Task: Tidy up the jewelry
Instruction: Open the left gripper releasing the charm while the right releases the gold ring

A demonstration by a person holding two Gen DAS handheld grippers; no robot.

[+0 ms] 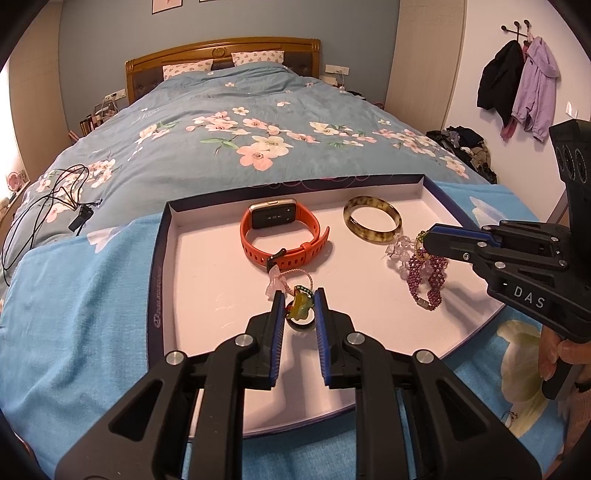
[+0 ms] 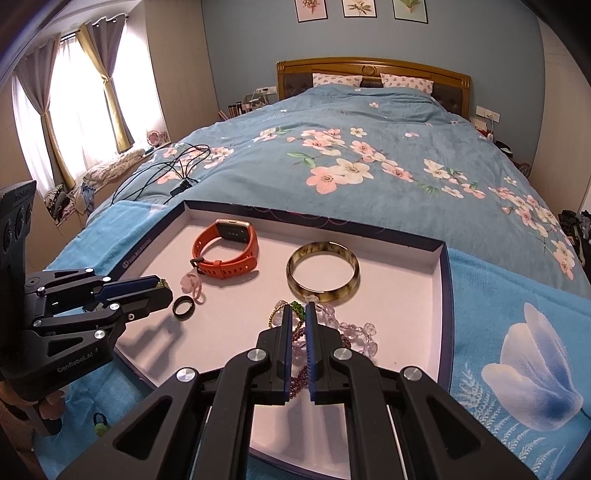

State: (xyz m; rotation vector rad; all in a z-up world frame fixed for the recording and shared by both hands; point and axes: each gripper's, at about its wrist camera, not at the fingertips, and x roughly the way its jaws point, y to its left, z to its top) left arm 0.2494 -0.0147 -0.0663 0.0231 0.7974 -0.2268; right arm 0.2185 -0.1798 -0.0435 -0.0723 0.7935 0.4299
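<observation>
Shallow box lid (image 1: 168, 236) on the bed holds the jewelry. Right gripper (image 2: 297, 314) is clenched on the beaded bracelets (image 2: 332, 332); left gripper (image 1: 298, 295) grasps a yellow-green charm (image 1: 300, 308) above the black ring (image 2: 183, 305). Sorting is underway; next, each likely needs lifting clear without tangling.

Purple bead bracelet (image 2: 301, 380): partly hidden behind right gripper (image 2: 297, 314).
Tray (image 2: 441, 280): near edge covered.
Green charm (image 1: 300, 308): shape unclear between left gripper (image 1: 299, 297) pads.
Wall pictures (image 2: 354, 8): cropped above.
</observation>
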